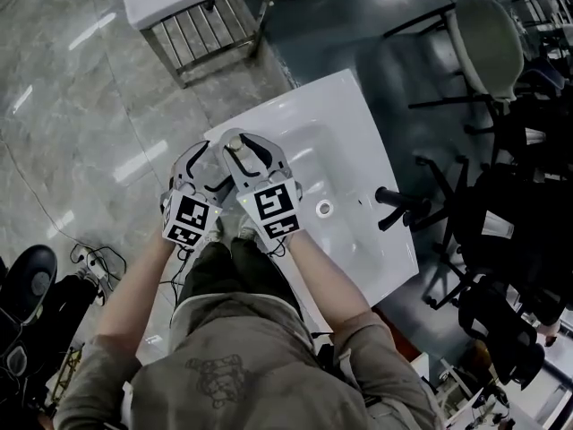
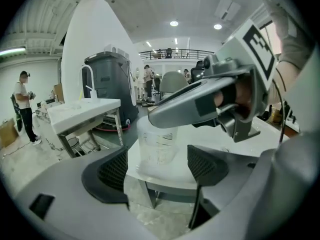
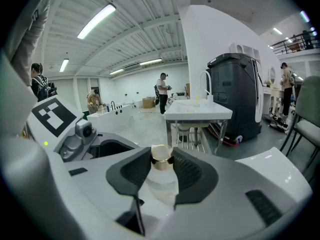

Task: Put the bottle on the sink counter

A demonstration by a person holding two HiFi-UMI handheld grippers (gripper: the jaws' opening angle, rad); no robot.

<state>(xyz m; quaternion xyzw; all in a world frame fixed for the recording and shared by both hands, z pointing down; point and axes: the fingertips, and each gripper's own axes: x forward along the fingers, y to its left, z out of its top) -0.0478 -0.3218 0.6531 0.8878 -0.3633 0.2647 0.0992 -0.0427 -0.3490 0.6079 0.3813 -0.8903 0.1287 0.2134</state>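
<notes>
Head camera is giving me the layout. Both grippers are hanging close together over the left corner of a glossy white ceramic sink [image 1: 358, 124], the left gripper [image 1: 204, 161] just beside the right gripper [image 1: 243, 143]. Their marker cubes [image 1: 276, 206] are facing up at me. A black faucet [image 1: 394, 206] is standing at the sink's right edge, and a round drain [image 1: 324, 209] is sitting in the basin. I am not making out from here what lies under the jaws.

Left gripper view is filling that in. A clear plastic bottle [image 2: 157, 144] with faint printed measuring lines is standing upright on the flat sink counter, close to its corner edge. The left gripper's claw is standing wide open, gripping nothing. The bottle is showing in the gap between its black ribbed pads [image 2: 112, 170], ahead of them and untouched. The right gripper's smooth grey jaw is reaching across the bottle's top.

Right gripper view is showing what the other two are hiding: a round, shiny gold cap [image 3: 161, 156] on the bottle. The right gripper's dark textured pads are pressing on it from both sides, the claw closed narrow around it. The translucent body is showing blurred below the pads. A second white sink [image 3: 197, 111] on a metal frame is standing well beyond.
</notes>
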